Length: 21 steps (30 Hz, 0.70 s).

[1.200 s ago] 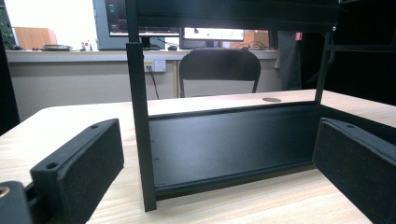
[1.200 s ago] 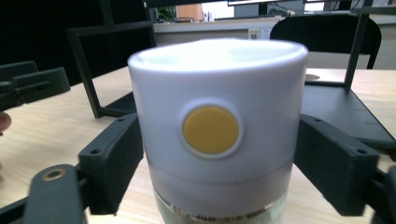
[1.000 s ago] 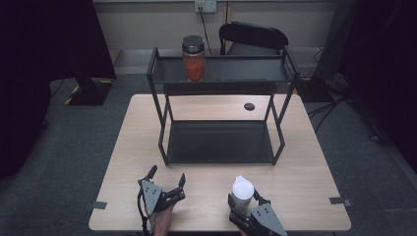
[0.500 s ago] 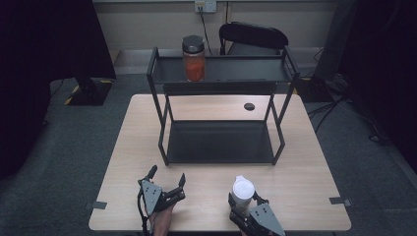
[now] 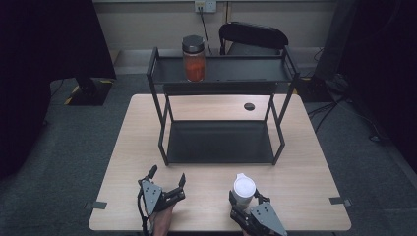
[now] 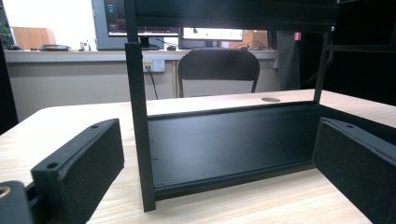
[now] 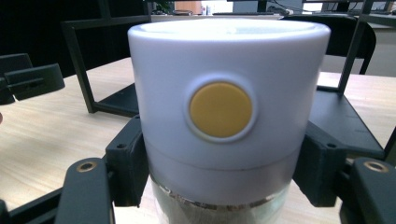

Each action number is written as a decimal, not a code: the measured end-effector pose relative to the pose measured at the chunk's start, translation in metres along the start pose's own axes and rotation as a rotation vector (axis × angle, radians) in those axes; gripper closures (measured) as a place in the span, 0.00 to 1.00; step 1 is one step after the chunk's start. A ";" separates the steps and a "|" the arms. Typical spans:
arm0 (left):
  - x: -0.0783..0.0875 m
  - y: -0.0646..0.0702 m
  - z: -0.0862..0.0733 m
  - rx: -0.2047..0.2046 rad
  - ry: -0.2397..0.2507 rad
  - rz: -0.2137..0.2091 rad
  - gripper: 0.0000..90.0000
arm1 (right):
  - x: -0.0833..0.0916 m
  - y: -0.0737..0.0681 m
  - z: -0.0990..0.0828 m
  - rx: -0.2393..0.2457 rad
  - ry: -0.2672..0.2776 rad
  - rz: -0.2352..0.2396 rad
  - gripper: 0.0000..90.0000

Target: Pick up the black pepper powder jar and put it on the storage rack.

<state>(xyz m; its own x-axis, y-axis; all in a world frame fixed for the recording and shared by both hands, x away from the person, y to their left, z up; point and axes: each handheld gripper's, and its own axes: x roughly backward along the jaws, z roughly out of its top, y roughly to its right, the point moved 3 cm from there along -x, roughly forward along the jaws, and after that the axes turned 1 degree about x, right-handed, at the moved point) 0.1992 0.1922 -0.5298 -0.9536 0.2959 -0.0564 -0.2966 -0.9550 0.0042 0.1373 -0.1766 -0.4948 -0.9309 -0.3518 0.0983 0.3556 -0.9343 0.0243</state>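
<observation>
High view: jar (image 5: pixel 193 59) with red contents, upper centre on rack (image 5: pixel 221 73); white-lidded bottle (image 5: pixel 243 189) at lower right, clamped by right gripper (image 5: pixel 246 206); left gripper (image 5: pixel 167 179) lower left, jaws wide, empty.
Left gripper view: rack's upper shelf cut off at top.
Right gripper view: bottle's contents below the lid hard to make out.

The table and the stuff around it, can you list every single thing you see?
Table: one, light wood, centre.
Shelf rack: one, black, two levels, on the table.
Jar: one, orange contents, dark lid, on the rack's top shelf, left part.
Bottle: one, white cap with a yellow button, upright at the table's near edge.
Hole: one, dark, in the tabletop behind the rack.
Chair: one, black, behind the table.
Wall socket: one, white, on the far wall.
Left gripper: black, jaws open, nothing between them.
Right gripper: black, jaws against the bottle's sides.
</observation>
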 end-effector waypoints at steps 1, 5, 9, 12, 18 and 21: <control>0.000 0.000 0.000 0.000 0.000 0.000 0.02 | 0.000 0.001 0.001 0.003 0.004 0.002 0.33; 0.000 0.000 0.000 0.000 0.000 0.000 0.02 | -0.001 0.002 0.005 0.008 0.007 0.013 0.33; 0.000 0.000 0.000 0.000 0.000 0.000 0.02 | -0.002 0.005 0.009 0.020 0.014 0.023 0.33; 0.000 0.000 0.000 0.000 0.000 0.000 0.02 | -0.003 0.009 0.015 0.015 0.020 0.031 0.33; 0.000 0.000 0.000 0.000 -0.001 0.000 0.02 | -0.004 0.014 0.030 0.029 0.036 0.031 0.33; 0.000 0.000 0.000 0.000 0.000 0.000 0.02 | -0.006 0.016 0.037 0.033 0.046 0.035 0.33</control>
<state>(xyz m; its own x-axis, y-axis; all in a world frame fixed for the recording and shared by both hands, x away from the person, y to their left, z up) 0.1992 0.1922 -0.5298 -0.9536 0.2959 -0.0560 -0.2966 -0.9550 0.0042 0.1515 -0.1877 -0.4582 -0.9204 -0.3871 0.0544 0.3898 -0.9193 0.0548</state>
